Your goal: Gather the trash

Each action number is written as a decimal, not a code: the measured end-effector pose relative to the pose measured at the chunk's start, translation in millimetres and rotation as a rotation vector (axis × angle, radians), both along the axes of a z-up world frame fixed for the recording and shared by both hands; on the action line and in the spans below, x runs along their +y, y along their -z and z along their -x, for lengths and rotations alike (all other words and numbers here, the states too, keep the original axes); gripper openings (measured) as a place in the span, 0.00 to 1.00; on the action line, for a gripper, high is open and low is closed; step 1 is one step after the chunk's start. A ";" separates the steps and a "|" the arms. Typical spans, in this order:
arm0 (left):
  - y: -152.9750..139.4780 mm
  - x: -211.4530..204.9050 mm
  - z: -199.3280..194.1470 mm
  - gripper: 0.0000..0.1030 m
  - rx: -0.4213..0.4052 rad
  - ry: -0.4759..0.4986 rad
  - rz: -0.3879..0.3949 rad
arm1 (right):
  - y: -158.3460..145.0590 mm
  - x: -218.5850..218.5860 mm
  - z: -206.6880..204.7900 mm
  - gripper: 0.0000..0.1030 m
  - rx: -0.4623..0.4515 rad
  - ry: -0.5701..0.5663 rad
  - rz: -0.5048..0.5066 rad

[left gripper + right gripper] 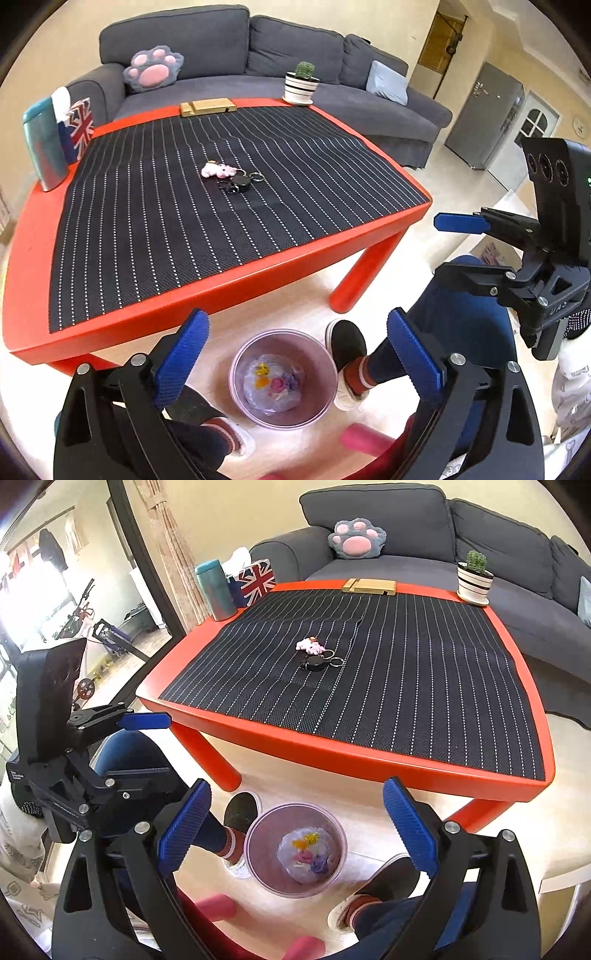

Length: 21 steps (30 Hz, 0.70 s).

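Crumpled wrapper point(274, 384) inside pink bin point(236, 373), below left gripper point(297, 363), both grippers released, right gripper point(297, 829) empty

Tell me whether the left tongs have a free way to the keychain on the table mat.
Probably yes. The left tongs hang open and empty over the bin on the floor, and the keychain lies alone mid-mat, nothing around it. They would have to rise over the table's red edge first.

The crumpled item point(274, 382) inside the bin point(236, 373) is too small to identify. The pink cylinder point(364, 441) at the lower edge is blurred and partly covered by the left gripper's frame. The person's legs are cut off by the frame edge.
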State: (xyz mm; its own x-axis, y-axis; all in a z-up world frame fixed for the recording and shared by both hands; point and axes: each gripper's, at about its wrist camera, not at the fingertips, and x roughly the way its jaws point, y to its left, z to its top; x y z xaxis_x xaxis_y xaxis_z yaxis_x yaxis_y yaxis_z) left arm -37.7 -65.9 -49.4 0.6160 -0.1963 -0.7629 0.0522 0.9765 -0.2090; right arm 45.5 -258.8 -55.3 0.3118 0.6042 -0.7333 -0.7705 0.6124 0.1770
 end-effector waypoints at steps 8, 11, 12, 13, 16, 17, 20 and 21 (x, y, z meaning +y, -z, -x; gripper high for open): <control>-1.6 3.9 0.5 0.92 -0.005 -0.010 0.001 | 2.2 2.1 1.4 0.91 0.008 -0.004 0.003; -2.7 5.7 0.8 0.92 -0.008 -0.014 0.004 | 1.4 2.7 1.6 0.91 0.010 -0.005 0.002; -3.3 6.7 0.8 0.92 -0.010 -0.016 0.008 | 0.8 2.9 1.3 0.91 0.009 -0.005 0.002; -4.0 7.5 0.8 0.92 -0.011 -0.018 0.010 | 0.0 3.2 0.9 0.91 0.009 -0.004 0.002; -6.7 9.6 0.3 0.92 -0.015 -0.023 0.014 | -3.9 3.1 -0.1 0.91 0.005 -0.004 0.000; -8.0 10.5 0.1 0.92 -0.015 -0.025 0.016 | -5.8 3.0 -0.6 0.91 0.003 -0.003 -0.001; -13.5 14.4 -1.2 0.92 -0.019 -0.033 0.014 | -11.2 3.4 -2.2 0.91 -0.003 -0.001 -0.005; -15.2 16.0 -2.1 0.92 -0.020 -0.035 0.017 | -13.4 3.7 -3.4 0.91 -0.005 0.000 -0.006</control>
